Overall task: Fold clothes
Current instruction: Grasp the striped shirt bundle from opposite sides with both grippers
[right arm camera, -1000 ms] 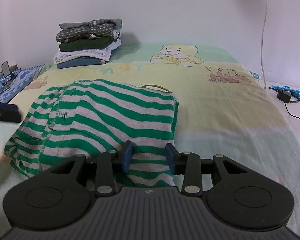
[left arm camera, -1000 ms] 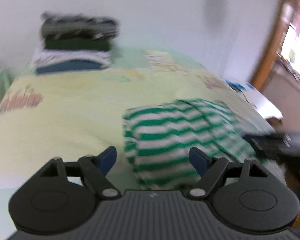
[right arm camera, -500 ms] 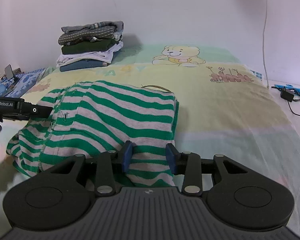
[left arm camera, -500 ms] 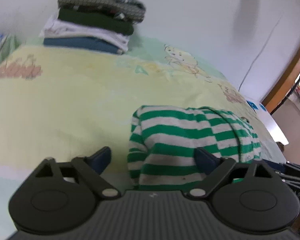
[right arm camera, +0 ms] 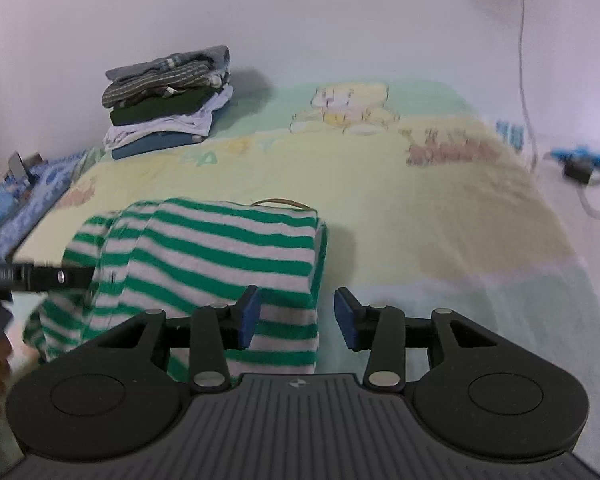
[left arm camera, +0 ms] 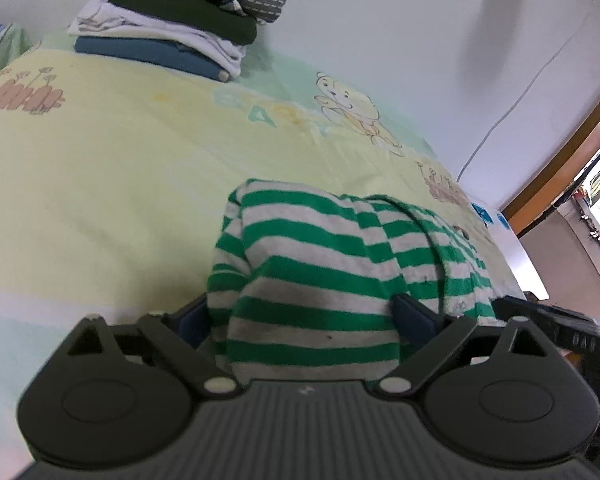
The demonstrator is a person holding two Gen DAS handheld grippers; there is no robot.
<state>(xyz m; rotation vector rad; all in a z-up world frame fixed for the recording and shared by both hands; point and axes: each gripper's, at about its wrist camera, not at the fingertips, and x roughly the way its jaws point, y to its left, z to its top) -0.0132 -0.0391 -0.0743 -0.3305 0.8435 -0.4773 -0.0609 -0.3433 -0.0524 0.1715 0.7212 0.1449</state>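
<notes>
Shirt (left arm camera: 320, 280), folded, lies between wide-apart left tongs (left arm camera: 306, 316); right tongs (right arm camera: 296, 314), just opened, straddle its near right edge unclamped.

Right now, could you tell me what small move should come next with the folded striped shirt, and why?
Probably close the left hand-held gripper on the striped shirt: its jaws stand wide astride the folded bundle, and a stack of folded clothes waits at the bed's far corner.
</notes>
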